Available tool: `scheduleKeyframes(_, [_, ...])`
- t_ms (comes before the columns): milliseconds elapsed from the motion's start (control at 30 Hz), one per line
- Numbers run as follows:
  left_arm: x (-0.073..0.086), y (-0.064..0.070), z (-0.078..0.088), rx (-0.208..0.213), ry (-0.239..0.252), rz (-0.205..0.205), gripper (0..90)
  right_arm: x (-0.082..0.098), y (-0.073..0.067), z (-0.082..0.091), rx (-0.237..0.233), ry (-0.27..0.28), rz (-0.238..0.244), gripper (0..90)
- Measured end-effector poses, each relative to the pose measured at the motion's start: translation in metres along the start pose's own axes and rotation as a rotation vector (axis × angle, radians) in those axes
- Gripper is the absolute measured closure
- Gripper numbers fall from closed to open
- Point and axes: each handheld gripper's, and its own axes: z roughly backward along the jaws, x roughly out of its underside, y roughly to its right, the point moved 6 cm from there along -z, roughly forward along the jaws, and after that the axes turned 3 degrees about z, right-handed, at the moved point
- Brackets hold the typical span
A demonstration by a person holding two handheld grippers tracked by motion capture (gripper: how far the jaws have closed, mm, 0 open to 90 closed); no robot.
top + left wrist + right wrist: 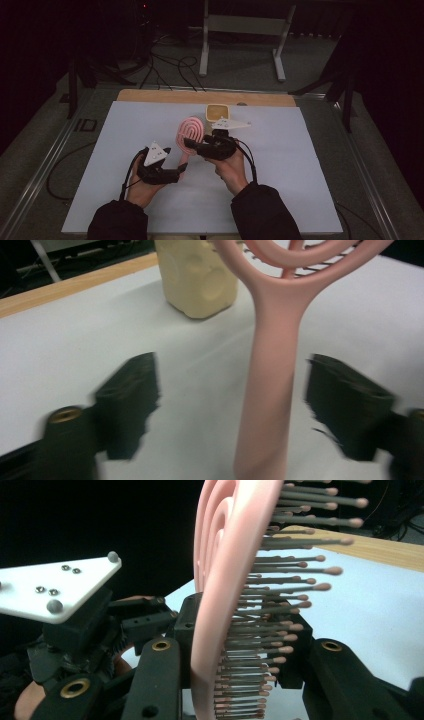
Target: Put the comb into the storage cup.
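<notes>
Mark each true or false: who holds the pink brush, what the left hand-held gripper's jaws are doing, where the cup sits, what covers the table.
1. The right hand-held gripper clamps the pink plastic vented hairbrush by its head. True.
2. The left hand-held gripper is shut on the brush handle. False: its jaws stand apart, clear of the handle between them.
3. The cream plastic cup lies on its side. False: it stands upright.
4. The white sheet covers the wooden tabletop. True, except its far edge.
</notes>
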Motion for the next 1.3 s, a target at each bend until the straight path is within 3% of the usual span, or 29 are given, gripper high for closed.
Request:
scheduleKeyframes(200, [-0.005, -0.011, 0.014, 0.014, 0.049, 0.061, 0.7, -0.002, 0.001, 0.001, 0.003, -0.001, 0.011, 63.8])
scheduleKeyframes(267, [-0.006, -0.014, 0.020, 0.019, 0.077, 0.074, 0.3, -0.002, 0.002, 0.002, 0.002, 0.002, 0.008, 63.8])
scheduleKeyframes(533, [-0.001, -0.030, 0.046, -0.031, 0.142, 0.082, 0.2, -0.003, 0.003, 0.003, 0.004, 0.011, -0.009, 63.8])
scheduleKeyframes(700, [0.015, -0.038, 0.063, -0.063, 0.170, 0.085, 0.2, -0.004, 0.004, 0.003, 0.002, 0.018, -0.007, 63.7])
scheduleKeyframes(900, [0.043, -0.049, 0.077, -0.090, 0.158, 0.104, 0.2, -0.005, 0.006, 0.005, 0.006, 0.025, -0.020, 63.8])
scheduleKeyframes(1067, [0.064, -0.049, 0.087, -0.117, 0.139, 0.097, 0.2, -0.006, 0.007, 0.005, 0.009, 0.033, -0.033, 63.7])
scheduleKeyframes(1300, [0.074, -0.046, 0.088, -0.161, 0.136, 0.057, 0.2, -0.007, 0.009, 0.004, 0.007, 0.038, -0.036, 63.8])
